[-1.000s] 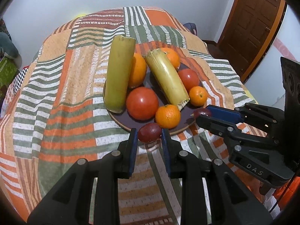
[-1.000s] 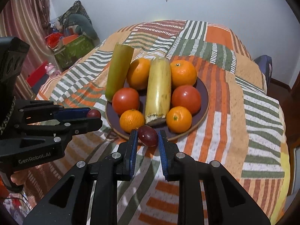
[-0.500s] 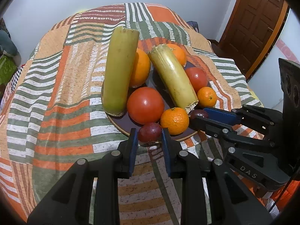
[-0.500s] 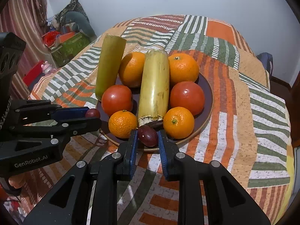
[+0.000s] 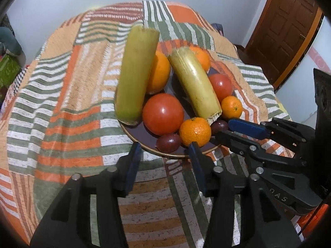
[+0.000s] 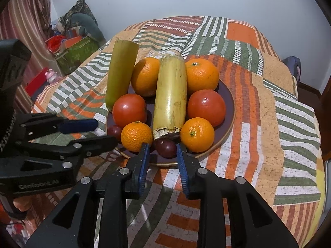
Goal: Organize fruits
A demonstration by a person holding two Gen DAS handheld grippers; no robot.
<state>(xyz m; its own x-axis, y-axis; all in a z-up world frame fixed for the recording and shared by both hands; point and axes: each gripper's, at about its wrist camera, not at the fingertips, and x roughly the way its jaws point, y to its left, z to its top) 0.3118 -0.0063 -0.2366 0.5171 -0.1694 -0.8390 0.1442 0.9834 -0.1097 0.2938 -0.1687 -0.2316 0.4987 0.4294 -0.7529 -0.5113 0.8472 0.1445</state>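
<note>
Both grapes now sit on the plate (image 6: 229, 111) at its near rim. The left gripper (image 5: 164, 155) is opening, its grape (image 5: 168, 142) lying free just beyond the fingers; the right gripper (image 6: 162, 152) is opening too, its grape (image 6: 166, 147) loose between them.

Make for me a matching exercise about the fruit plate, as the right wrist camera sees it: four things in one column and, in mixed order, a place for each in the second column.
Things
1. greener cane piece
2. yellower cane piece
3. small purple fruits
4. big oranges

Places
A. at the far side of the plate
B. at the near rim of the plate
C. along the middle of the plate, between the tomatoes
D. at the plate's left edge, its far end out over the cloth

Pairs: 1-D, 2-C, 3-B, 4-A
</note>
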